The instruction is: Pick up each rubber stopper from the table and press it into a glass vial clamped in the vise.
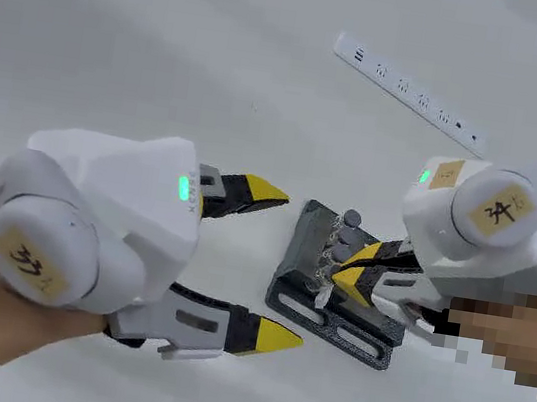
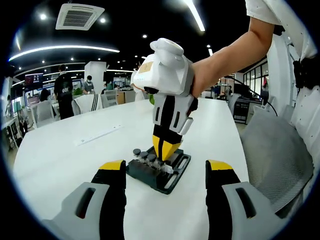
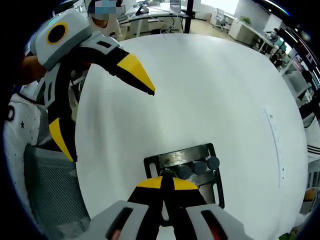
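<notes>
Left tongs (image 1: 290, 270), tagged "33", gape apart; right tongs (image 1: 342, 271), tagged "34", are pressed together over the vise (image 1: 331, 322).

White counter (image 1: 170, 45), broad, smooth, rounded edge. Long white power strip (image 1: 409, 93) lying flat on counter toward far side, sockets facing up. Grey mesh chair (image 2: 280, 155) just beside counter's near edge. Open-plan office beyond: white chairs (image 2: 87, 103) at counter's far side, person in dark top (image 2: 63, 90) standing behind them, others further back, too small to make out. Dark ceiling, square air vent (image 2: 79, 16), straight strip light (image 2: 194, 14), long curved light (image 2: 65, 50).
</notes>
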The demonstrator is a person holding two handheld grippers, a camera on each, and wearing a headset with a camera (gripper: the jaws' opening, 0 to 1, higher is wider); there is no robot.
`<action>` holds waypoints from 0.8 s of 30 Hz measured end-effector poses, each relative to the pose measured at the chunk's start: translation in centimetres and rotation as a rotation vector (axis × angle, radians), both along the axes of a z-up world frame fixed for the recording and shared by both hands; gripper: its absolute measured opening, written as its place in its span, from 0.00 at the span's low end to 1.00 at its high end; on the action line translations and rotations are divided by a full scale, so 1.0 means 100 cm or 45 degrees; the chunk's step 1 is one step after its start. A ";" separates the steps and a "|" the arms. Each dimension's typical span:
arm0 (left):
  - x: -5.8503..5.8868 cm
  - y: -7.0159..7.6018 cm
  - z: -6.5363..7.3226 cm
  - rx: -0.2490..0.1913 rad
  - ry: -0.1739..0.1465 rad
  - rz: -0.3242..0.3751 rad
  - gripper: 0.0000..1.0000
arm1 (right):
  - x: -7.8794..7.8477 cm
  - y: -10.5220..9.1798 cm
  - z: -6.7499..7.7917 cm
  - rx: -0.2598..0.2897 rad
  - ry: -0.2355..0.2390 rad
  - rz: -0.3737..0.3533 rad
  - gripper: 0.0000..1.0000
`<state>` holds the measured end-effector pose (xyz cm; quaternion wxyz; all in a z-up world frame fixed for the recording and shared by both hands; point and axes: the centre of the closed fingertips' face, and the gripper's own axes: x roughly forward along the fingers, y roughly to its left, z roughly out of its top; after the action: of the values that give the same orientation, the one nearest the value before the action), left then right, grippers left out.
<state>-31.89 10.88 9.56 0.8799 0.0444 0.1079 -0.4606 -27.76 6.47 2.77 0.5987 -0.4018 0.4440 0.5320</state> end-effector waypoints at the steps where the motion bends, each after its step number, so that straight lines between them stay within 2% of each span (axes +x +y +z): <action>1: 0.000 0.000 0.000 0.000 0.000 -0.001 0.63 | 0.001 0.000 -0.001 -0.004 0.005 -0.002 0.00; 10: 0.001 0.001 -0.001 -0.007 0.002 0.008 0.63 | 0.000 0.001 -0.001 -0.021 0.006 -0.001 0.00; 24: 0.003 0.001 0.000 -0.019 -0.004 0.013 0.63 | 0.002 0.001 -0.002 -0.041 0.042 0.001 0.00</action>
<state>-31.58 11.00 9.53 0.8827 0.0379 0.1033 -0.4570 -27.57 6.58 2.54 0.5845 -0.4025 0.4623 0.5316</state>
